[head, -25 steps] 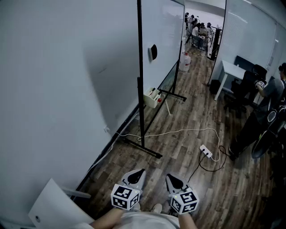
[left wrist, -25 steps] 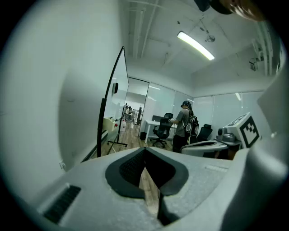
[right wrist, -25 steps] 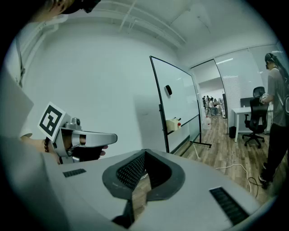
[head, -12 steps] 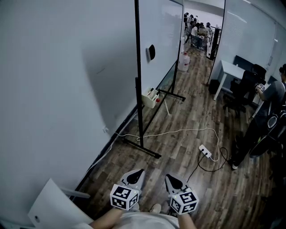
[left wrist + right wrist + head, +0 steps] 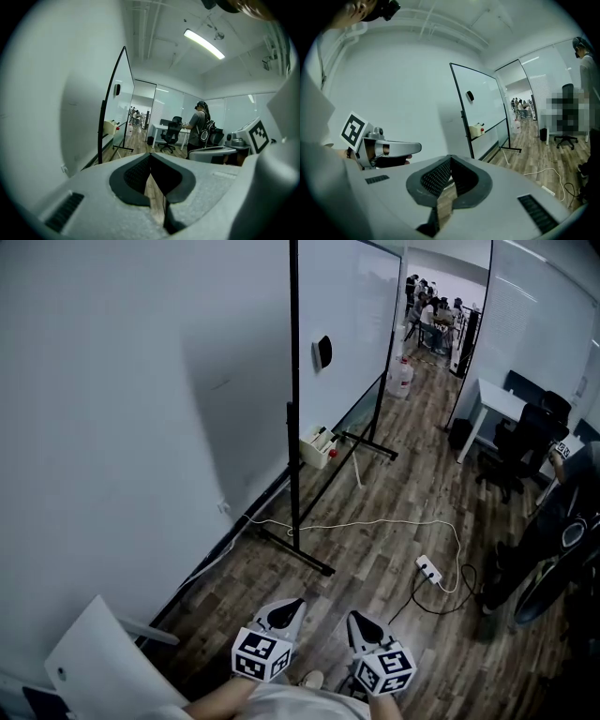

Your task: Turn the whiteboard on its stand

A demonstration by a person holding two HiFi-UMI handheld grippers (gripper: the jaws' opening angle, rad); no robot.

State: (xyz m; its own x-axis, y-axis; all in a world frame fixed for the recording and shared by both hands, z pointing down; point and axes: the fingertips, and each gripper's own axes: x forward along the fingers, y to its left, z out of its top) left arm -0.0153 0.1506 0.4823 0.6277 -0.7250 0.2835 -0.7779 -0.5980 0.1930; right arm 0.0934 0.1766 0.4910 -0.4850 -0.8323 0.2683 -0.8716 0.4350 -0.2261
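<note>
The whiteboard (image 5: 345, 324) stands on its black stand (image 5: 293, 427) along the left wall, a few steps ahead of me and nearly edge-on in the head view. A black eraser (image 5: 323, 351) sticks to it, and a small tray with markers (image 5: 317, 448) hangs on the frame. It also shows in the left gripper view as the whiteboard (image 5: 123, 96) and in the right gripper view as the whiteboard (image 5: 483, 105). My left gripper (image 5: 291, 604) (image 5: 150, 157) and right gripper (image 5: 356, 617) (image 5: 451, 159) hang side by side near my body. Both are shut, empty, and far from the board.
A white cable (image 5: 375, 519) runs across the wooden floor to a power strip (image 5: 429, 568). A white desk (image 5: 502, 399) and an office chair (image 5: 517, 442) stand at the right, with a person (image 5: 562, 512) beside them. A white chair back (image 5: 98, 667) sits at the lower left.
The grippers have kept their places. The view has shifted a little, and the person at the right has moved lower and nearer the frame's edge.
</note>
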